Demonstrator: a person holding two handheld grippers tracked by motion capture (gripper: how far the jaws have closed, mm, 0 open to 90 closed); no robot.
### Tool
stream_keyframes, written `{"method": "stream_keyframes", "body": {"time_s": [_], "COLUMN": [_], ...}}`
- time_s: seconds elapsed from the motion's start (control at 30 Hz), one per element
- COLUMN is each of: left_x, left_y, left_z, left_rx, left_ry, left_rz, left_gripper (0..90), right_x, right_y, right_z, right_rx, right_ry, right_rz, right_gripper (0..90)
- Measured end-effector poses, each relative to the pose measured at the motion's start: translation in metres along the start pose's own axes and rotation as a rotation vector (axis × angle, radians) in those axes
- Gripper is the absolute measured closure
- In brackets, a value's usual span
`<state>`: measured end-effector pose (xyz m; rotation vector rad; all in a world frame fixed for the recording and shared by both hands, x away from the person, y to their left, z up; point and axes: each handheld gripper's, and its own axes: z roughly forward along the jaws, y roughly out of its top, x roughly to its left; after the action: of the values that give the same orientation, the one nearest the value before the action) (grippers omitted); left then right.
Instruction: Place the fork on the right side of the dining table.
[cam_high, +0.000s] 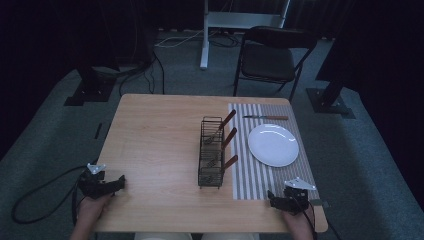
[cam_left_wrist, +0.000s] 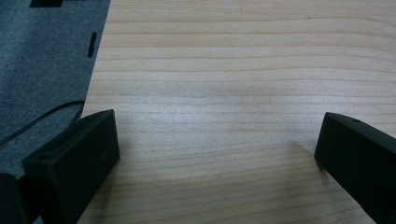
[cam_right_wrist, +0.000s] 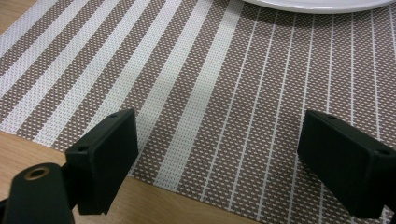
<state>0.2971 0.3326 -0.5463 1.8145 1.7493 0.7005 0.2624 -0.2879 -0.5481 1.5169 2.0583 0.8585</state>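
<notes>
Wooden table (cam_high: 155, 140) bears both grippers (fingers spread) at near corners.

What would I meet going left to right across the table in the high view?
left gripper → wire rack holding wooden-handled utensils → white plate on the striped placemat → right gripper at the near edge. The knife beyond the plate overlaps it sideways, so it is left out.
</notes>
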Motion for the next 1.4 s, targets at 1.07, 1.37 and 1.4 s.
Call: {"method": "stream_keyframes", "body": {"time_s": [1.07, 1.37, 1.4], "left_x": [0.0, 0.0, 0.0], "left_y": [0.0, -0.001, -0.001], "left_z": [0.0, 0.0, 0.0], "left_rx": [-0.001, -0.002, -0.002], "left_ry": [-0.007, -0.015, -0.015], "left_rz": [0.011, 0.016, 0.016], "left_gripper": [0.2, 0.2, 0.2], "right_x": [-0.003, 0.001, 0.002], "right_y": [0.012, 0.013, 0.014], "right_z": [-0.002, -0.005, -0.005], "right_rx": [0.091, 0.093, 0.091], "right_ry": [0.043, 0.098, 0.111], "right_rz": [-0.004, -0.023, -0.022], "right_gripper": [14.4, 17.1, 17.1]}}
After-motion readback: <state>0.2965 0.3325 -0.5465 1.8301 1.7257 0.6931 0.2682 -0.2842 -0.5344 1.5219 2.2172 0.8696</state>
